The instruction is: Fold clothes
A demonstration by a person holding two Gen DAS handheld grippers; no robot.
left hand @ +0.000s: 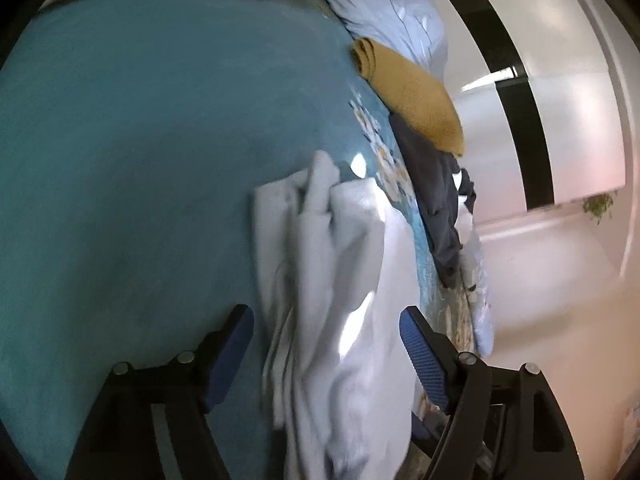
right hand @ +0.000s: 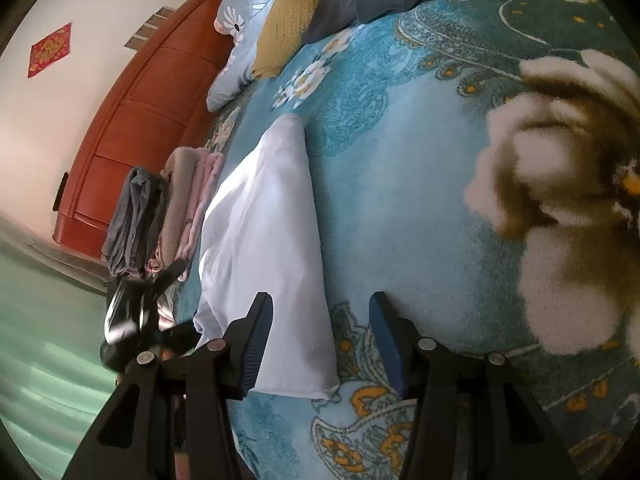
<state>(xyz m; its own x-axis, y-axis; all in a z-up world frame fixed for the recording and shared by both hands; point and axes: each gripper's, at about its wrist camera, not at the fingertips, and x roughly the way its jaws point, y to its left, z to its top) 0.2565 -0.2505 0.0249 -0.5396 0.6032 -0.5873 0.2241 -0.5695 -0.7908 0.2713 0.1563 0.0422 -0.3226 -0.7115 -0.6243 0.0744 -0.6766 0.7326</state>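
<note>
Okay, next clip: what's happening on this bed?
A person with two handheld grippers is folding a white garment on a teal floral blanket. Both the left gripper and right gripper are open, straddling the cloth without pinching it. A stack of folded clothes and unfolded yellow and dark garments wait nearby.

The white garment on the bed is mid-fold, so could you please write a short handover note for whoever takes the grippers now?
Left gripper: open, white garment lying bunched between its jaws, not pinched.
Right gripper: open over the garment's near corner, not gripping.
Done: a stack of folded clothes sits at the bed's edge.
Left: finish folding the white garment, then the yellow knit and the dark garment by the pillow.
</note>
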